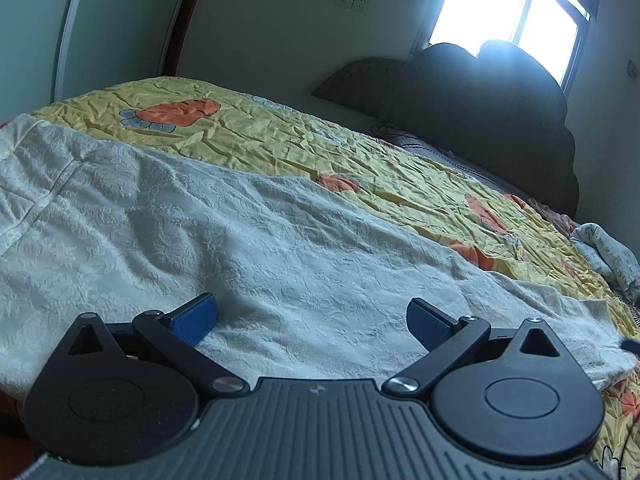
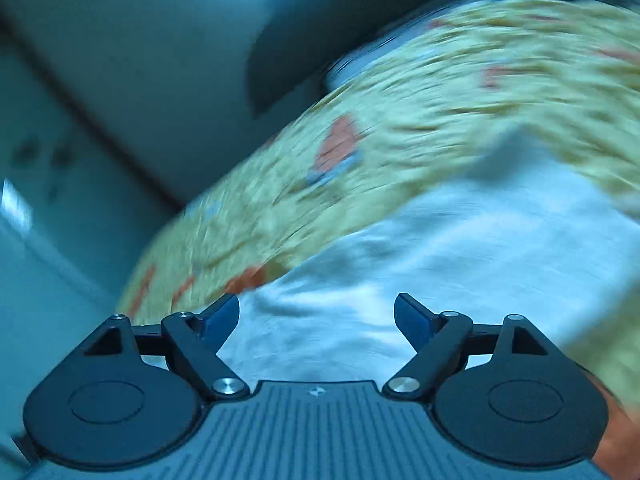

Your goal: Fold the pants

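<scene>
White textured pants (image 1: 240, 232) lie spread along the bed, running from the left toward the lower right in the left wrist view. My left gripper (image 1: 312, 320) hovers just over them, open, its blue pads apart and nothing between them. The right wrist view is tilted and heavily blurred; the white pants (image 2: 400, 264) show below and ahead of my right gripper (image 2: 316, 316). That gripper is open with empty space between its blue pads. A small dark tip at the pants' right end (image 1: 630, 345) may be the right gripper; I cannot tell.
A crumpled yellow bedspread (image 1: 280, 136) with orange prints covers the bed. A dark padded headboard (image 1: 480, 96) stands at the far end under a bright window (image 1: 508, 12). A folded patterned cloth (image 1: 608, 256) lies at the right edge. A wardrobe and wall stand to the left.
</scene>
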Demonstrator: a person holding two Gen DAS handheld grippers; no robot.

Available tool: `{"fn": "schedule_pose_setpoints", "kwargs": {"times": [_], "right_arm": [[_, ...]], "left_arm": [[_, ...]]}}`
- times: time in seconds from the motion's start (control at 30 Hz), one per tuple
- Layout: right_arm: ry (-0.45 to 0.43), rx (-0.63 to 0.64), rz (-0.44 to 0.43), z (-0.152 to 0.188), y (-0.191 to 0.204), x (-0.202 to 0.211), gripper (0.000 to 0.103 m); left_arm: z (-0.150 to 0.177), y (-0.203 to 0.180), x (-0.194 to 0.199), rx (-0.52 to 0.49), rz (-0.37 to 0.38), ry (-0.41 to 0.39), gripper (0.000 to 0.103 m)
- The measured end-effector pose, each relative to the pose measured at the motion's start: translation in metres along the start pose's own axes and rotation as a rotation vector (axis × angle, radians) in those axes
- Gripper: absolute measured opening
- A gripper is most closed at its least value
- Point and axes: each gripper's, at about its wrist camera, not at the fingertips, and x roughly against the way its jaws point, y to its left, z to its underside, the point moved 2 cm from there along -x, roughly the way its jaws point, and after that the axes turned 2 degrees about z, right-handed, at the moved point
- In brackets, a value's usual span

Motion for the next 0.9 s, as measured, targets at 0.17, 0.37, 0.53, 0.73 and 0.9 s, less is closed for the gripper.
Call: {"fn": "schedule_pose_setpoints", "kwargs": {"times": [0.17, 0.37, 0.53, 0.73, 0.9], "right_arm": [[-0.118, -0.256, 0.134, -0.011, -0.074, 0.038, 0.086], [-0.068, -0.35, 0.106, -0.027, -0.098, 0.02, 0.085], [-0.02, -0.341, 0.05, -0.031, -0.09, 0.006, 0.086], [-0.031, -0.355, 0.004, -0.022, -0.089, 0.006, 0.082], [-0.067, -0.387, 0.079, -0.021, -0.097, -0.001, 0.042]], "left_arm": [[0.0, -0.004, -0.002, -0.025, -0.024, 0.011, 0.102], [0.001, -0.008, -0.004, -0.053, -0.056, 0.023, 0.102], [0.003, -0.014, -0.007, -0.087, -0.093, 0.037, 0.102], [0.004, -0.021, -0.01, -0.132, -0.138, 0.055, 0.102], [0.004, -0.025, -0.013, -0.165, -0.166, 0.07, 0.102]]}}
